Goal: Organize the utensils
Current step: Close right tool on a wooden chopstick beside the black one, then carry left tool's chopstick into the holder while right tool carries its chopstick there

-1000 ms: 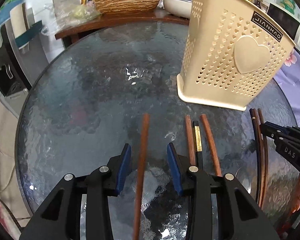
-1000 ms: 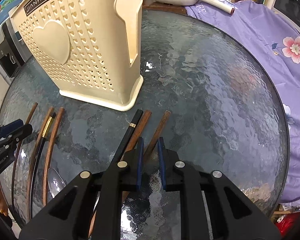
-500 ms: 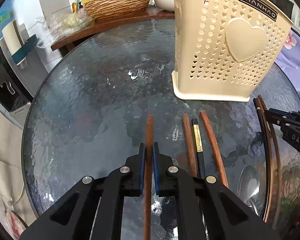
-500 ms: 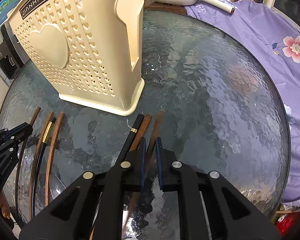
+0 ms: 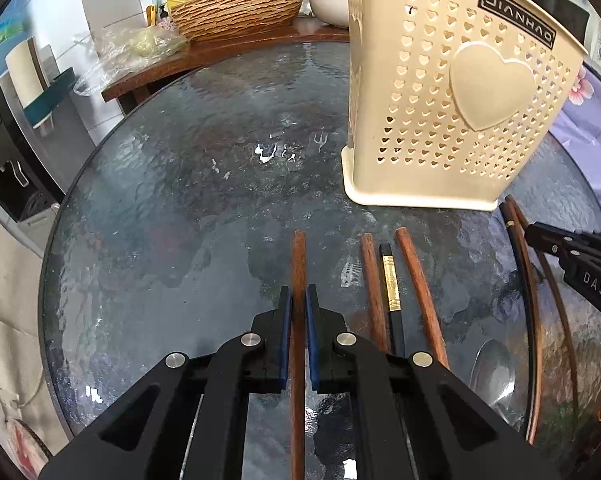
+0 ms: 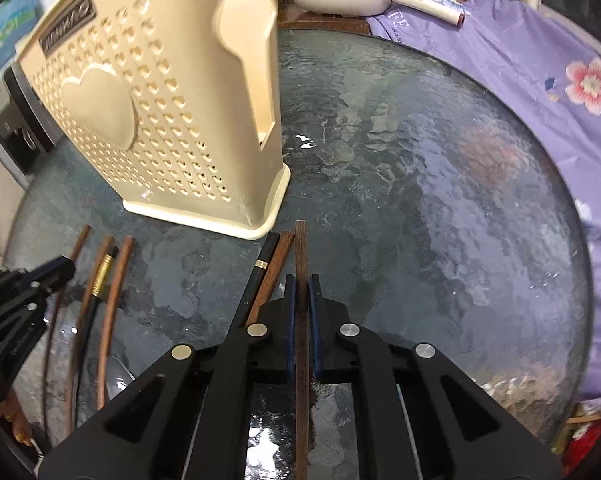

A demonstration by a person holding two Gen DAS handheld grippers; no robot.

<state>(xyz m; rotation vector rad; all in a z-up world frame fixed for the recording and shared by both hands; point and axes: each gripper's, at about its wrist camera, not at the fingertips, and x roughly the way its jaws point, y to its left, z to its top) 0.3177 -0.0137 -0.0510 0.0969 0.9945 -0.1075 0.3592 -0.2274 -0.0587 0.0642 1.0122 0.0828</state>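
Chopsticks: one brown chopstick (image 5: 299,264) clamped in left tongs (image 5: 299,300), another (image 6: 300,248) in right tongs (image 6: 301,284).

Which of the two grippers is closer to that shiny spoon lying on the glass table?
Left. The left gripper, shut on a brown chopstick, sits just across three chopsticks from the spoon. The right gripper, clamping another chopstick, is further from it, beyond the black chopstick.

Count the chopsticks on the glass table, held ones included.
7: one in the left gripper, one in the right gripper, three between them, and two just left of the right-held one. More could be hidden below frame.
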